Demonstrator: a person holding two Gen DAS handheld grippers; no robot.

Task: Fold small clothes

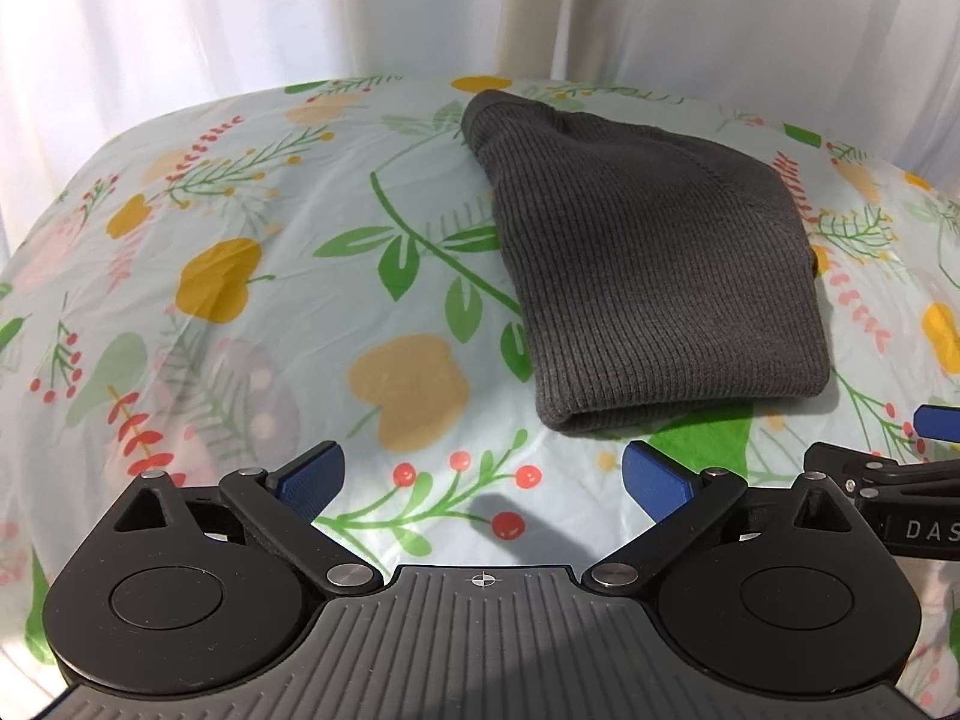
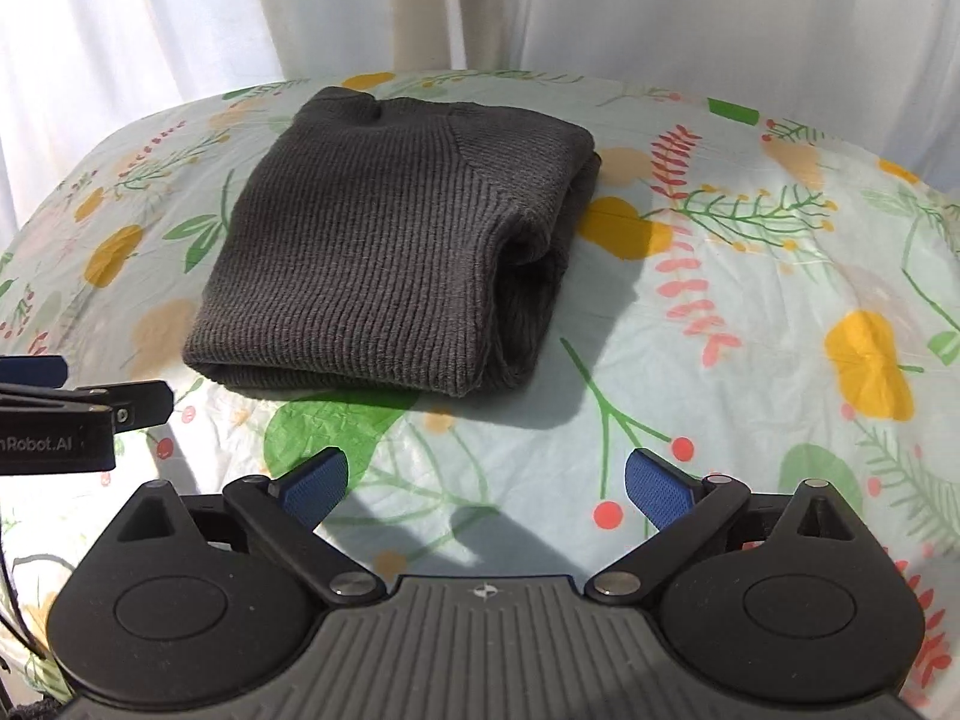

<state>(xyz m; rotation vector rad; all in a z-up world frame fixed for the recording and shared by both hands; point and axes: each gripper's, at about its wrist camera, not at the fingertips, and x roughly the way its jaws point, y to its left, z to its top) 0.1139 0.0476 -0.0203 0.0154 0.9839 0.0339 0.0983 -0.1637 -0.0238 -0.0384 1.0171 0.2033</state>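
A dark grey ribbed knit garment [image 1: 648,264] lies folded in a compact block on the floral tablecloth [image 1: 252,276]. In the right wrist view the garment [image 2: 384,252] shows folded layers open on its right side. My left gripper [image 1: 483,477] is open and empty, just short of the garment's near edge. My right gripper [image 2: 486,483] is open and empty, also short of the near edge. Each gripper shows at the other view's edge: the right one [image 1: 888,492] and the left one [image 2: 66,414].
White curtains [image 1: 420,6] hang close behind the table's far edge. The tablecloth [image 2: 750,312] stretches bare to the left and right of the garment.
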